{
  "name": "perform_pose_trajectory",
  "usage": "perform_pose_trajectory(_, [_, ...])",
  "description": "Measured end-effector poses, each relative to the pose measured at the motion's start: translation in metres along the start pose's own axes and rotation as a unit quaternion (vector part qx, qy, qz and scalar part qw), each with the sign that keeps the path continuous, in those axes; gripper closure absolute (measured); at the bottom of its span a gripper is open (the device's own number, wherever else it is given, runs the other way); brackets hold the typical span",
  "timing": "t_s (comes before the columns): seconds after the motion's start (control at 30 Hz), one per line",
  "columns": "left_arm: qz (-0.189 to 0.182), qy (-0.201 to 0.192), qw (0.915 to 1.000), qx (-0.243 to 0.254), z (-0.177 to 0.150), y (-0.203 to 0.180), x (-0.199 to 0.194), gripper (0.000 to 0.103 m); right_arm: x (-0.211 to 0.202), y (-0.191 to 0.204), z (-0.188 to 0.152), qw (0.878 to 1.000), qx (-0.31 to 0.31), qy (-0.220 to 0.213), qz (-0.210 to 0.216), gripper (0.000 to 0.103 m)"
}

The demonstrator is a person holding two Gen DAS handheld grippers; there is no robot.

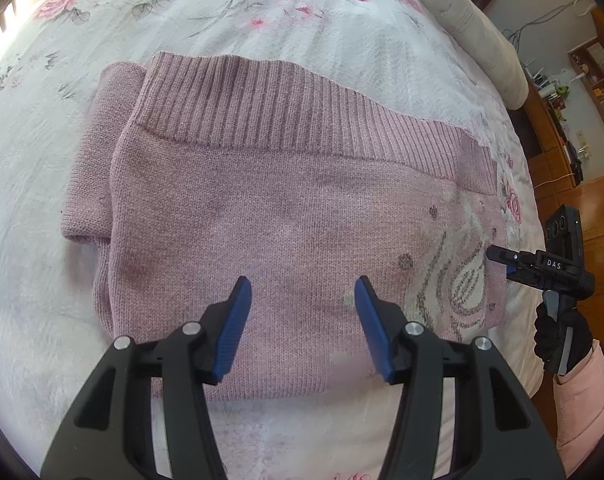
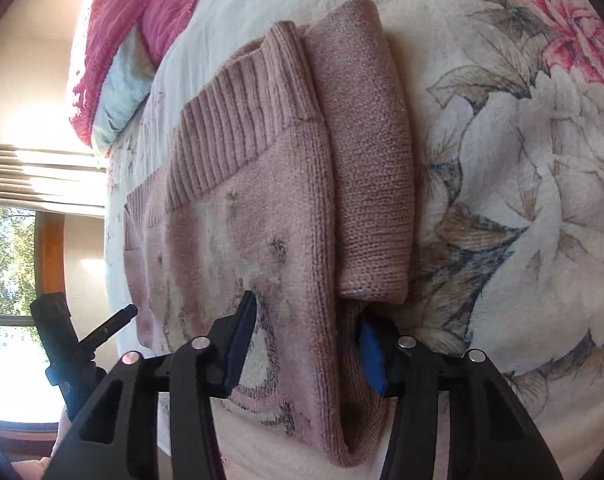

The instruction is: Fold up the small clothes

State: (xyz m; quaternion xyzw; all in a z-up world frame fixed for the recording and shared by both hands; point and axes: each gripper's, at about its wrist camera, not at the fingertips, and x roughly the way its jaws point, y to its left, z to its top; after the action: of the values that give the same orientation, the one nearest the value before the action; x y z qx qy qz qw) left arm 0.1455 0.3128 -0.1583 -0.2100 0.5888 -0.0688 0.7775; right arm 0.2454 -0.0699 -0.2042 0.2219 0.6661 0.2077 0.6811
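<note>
Your right gripper [image 2: 302, 336] is spread wide with the side edge of the pink sweater [image 1: 286, 216] between its jaws, one above the knit and one below, though not yet pinching; your left gripper [image 1: 302, 300] hovers just as open above the sweater's near middle, holding nothing. The sweater lies flat on the floral bedspread [image 1: 262, 24], its long axis running left to right across you and the ribbed hem [image 1: 302, 112] on the far side. Your right hand is the nearer, so I judge the next fold starts there.
</note>
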Motion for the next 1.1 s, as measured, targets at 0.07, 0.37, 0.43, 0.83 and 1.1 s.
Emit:
perform_pose_trajectory(0.07, [-0.001,0.0,1.0,-0.002,-0.001,0.002,0.0,0.05,0.006,-0.006,0.004,1.0,0.028,-0.001,0.004,0.052])
perform_pose_trajectory(0.37, [-0.001,-0.001,1.0,-0.004,0.007,0.009,0.001,0.049,-0.006,-0.03,-0.006,0.991,0.087,-0.041,0.094,0.08])
perform_pose_trajectory(0.43, [0.002,0.002,0.9999,-0.012,0.008,0.013,0.003,0.049,-0.017,-0.015,-0.008,0.992,0.064,-0.051,0.094,0.081])
perform_pose_trajectory(0.83, [-0.009,-0.033,0.999,-0.027,0.002,0.037,-0.036,0.049,-0.028,0.162,-0.01,0.988,-0.126,-0.041,0.082,0.088])
perform_pose_trajectory(1.1, [-0.021,-0.053,0.9965,-0.062,-0.002,0.065,-0.055,0.049,0.05,0.243,-0.032,0.975,-0.211,0.039,0.064,0.09])
